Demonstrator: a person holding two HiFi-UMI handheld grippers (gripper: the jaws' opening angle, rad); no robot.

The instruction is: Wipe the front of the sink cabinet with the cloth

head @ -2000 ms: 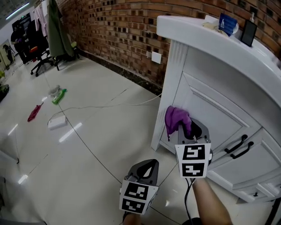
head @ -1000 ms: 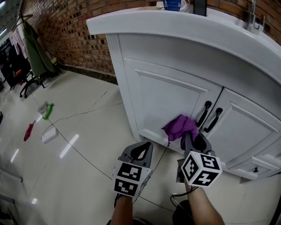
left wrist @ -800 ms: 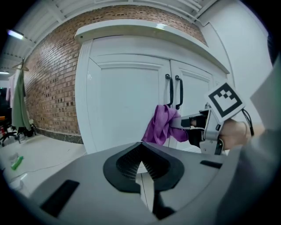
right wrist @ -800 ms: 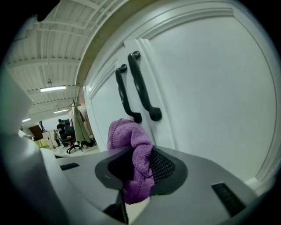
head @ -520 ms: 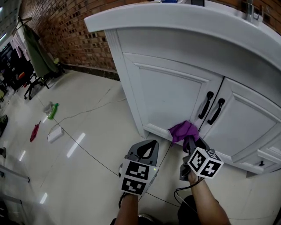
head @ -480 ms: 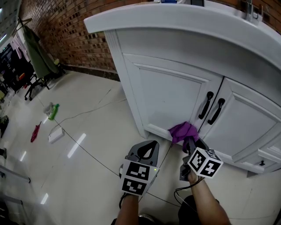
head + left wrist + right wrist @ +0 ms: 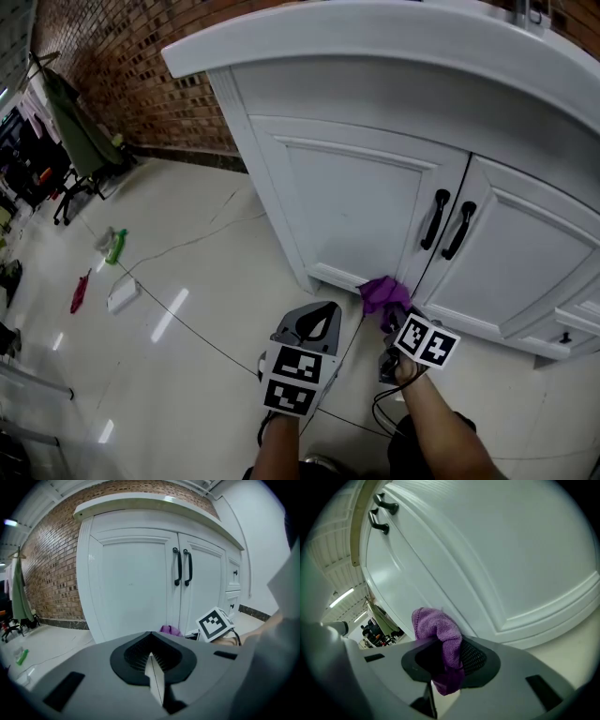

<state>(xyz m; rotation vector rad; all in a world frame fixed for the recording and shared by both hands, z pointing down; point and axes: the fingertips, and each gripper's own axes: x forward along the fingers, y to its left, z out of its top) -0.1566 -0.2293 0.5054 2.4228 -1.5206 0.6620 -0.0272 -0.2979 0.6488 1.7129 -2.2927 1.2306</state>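
The white sink cabinet (image 7: 356,202) has two doors with black handles (image 7: 429,219) at the middle seam. My right gripper (image 7: 390,314) is shut on a purple cloth (image 7: 382,293), which presses against the bottom rail of the left door near the seam. In the right gripper view the purple cloth (image 7: 440,639) bunches between the jaws against the cabinet door (image 7: 487,564). My left gripper (image 7: 319,323) hangs lower left, away from the cabinet, jaws shut on nothing. The left gripper view shows the cabinet front (image 7: 136,583), the cloth (image 7: 169,630) and the right gripper's marker cube (image 7: 214,623).
A brick wall (image 7: 122,84) runs behind on the left. A cable (image 7: 187,246) trails over the glossy tiled floor. A green bottle (image 7: 116,247), a red rag (image 7: 78,292) and a white box (image 7: 123,294) lie at left. Drawers (image 7: 562,333) sit at the cabinet's right.
My right gripper has carried the cloth down the left door from mid height to its bottom rail. The left gripper has stayed low and idle.
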